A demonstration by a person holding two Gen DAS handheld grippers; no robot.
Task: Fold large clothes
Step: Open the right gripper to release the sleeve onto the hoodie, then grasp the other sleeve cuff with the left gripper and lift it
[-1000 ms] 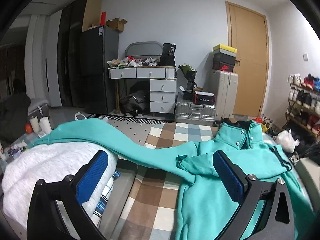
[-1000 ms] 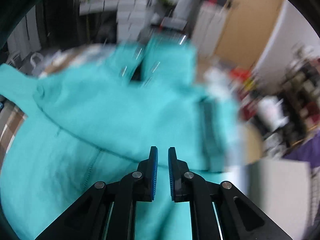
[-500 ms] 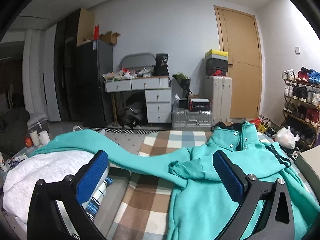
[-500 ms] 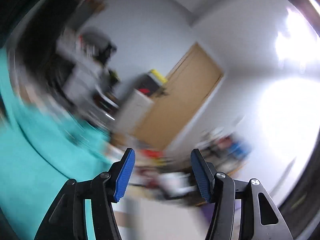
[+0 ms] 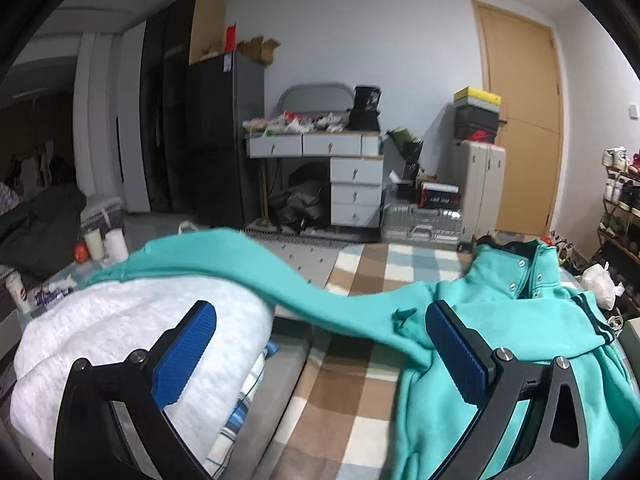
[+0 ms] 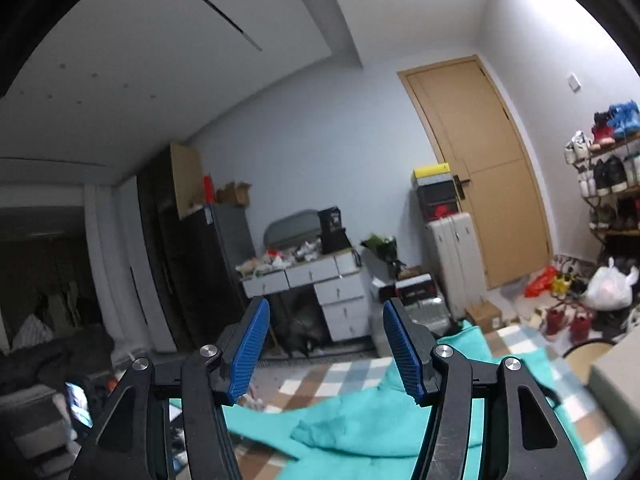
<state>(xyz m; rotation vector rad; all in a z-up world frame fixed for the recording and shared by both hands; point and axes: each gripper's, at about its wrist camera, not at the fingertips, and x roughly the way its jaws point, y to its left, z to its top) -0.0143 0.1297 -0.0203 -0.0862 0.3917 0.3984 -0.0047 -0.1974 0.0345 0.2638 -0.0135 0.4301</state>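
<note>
Teal hoodie [image 5: 500, 320] lies on checked blanket [image 5: 352, 380]; left gripper [image 5: 320, 356] and right gripper [image 6: 326, 350] both gape empty, right just opened

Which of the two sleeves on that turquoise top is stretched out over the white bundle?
The long sleeve reaching left across the white bundle; the striped-cuff sleeve lies folded on the top.

Teal hoodie [image 5: 500, 320] on checkered blanket [image 5: 352, 380]

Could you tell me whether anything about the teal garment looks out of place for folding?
Yes. One long sleeve of the teal snap-collar sweatshirt stretches off the brown checked blanket and drapes over the fluffy white bundle beside it, so the garment is not lying flat.
</note>
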